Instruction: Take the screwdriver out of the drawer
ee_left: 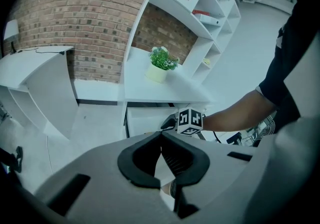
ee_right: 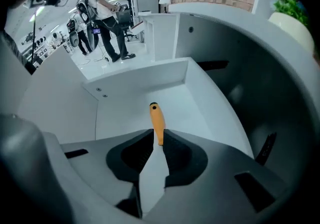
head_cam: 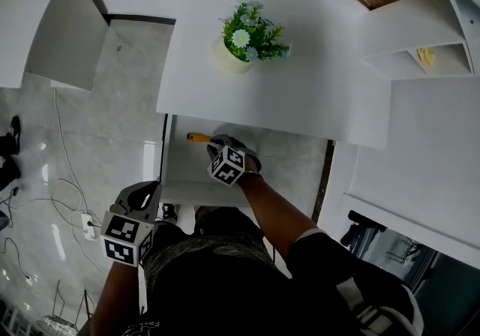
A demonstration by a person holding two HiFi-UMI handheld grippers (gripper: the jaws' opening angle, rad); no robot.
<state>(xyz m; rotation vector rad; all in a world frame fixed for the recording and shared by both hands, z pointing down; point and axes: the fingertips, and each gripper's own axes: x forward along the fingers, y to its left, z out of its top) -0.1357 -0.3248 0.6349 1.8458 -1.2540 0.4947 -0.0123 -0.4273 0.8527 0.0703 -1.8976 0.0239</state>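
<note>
The drawer (head_cam: 301, 163) stands pulled out under the white desk (head_cam: 315, 94). Inside it my right gripper (head_cam: 216, 142) is shut on the screwdriver (head_cam: 198, 137), whose orange handle sticks out to the left past the jaw tips. In the right gripper view the orange handle (ee_right: 157, 119) is pinched between the jaws of the right gripper (ee_right: 159, 137), over the white drawer floor (ee_right: 140, 100); its shaft is hidden. My left gripper (head_cam: 144, 193) hangs outside the drawer's front left corner, shut with nothing in it; its tips meet in the left gripper view (ee_left: 161, 133).
A potted plant (head_cam: 244, 40) stands on the desk above the drawer. White shelving (head_cam: 427, 49) fills the right side. Cables and a power strip (head_cam: 84, 223) lie on the floor at the left. People stand far off in the right gripper view (ee_right: 102, 13).
</note>
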